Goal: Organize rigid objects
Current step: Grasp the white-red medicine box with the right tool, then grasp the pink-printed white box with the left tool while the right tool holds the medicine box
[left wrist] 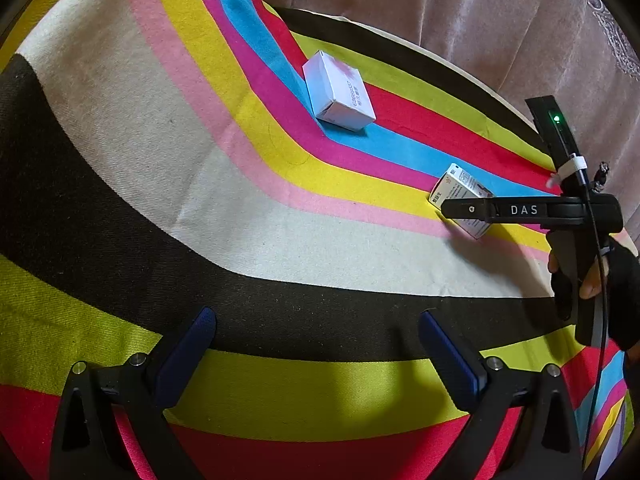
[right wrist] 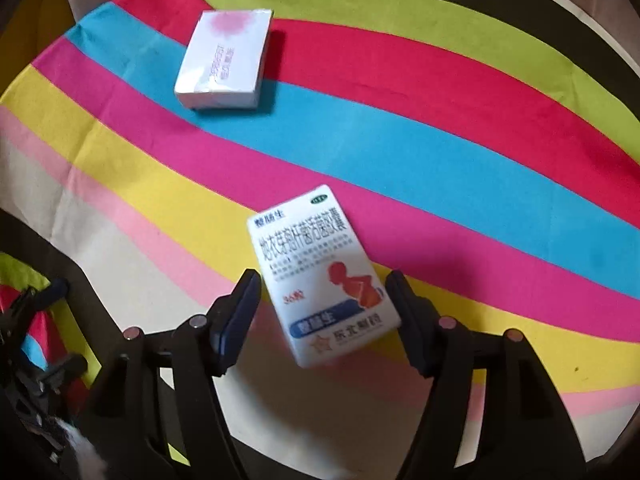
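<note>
**Right tool straddling the medicine box, left tool idle**

I see two boxes on the striped cloth (right wrist: pixel 440 168) that covers the counter. The medicine box (right wrist: pixel 320 276), white with dark Chinese print and an orange figure, lies flat on the yellow and pink stripes, tilted a little off the tool's axis. My right tool (right wrist: pixel 324 312) has it between its fingers: jaws spread, one blue pad (right wrist: pixel 236 320) on the box's left side, the other finger on its right. There is a thin gap at the left pad; on the right I cannot tell if it touches. So released, not clamped. The frame is a bit blurred.

From the left wrist view the same medicine box (left wrist: pixel 460 196) sits under the right tool's black finger marked DAS, partly hidden by it. My gloved right hand (left wrist: pixel 600 280) grips the handle at the frame's right edge, with a green light lit on the unit above.

The second box, white with a pink blotch (right wrist: pixel 224 60), lies flat further off across the blue and red stripes, well apart from the medicine box. It also shows in the left view (left wrist: pixel 340 90).

My left tool (left wrist: pixel 316 344) hangs over the dark and lime stripes, jaws wide apart, holding nothing, blue pads (left wrist: pixel 188 356) bare. A pinkish curtain (left wrist: pixel 440 8) hangs behind the counter.
</note>
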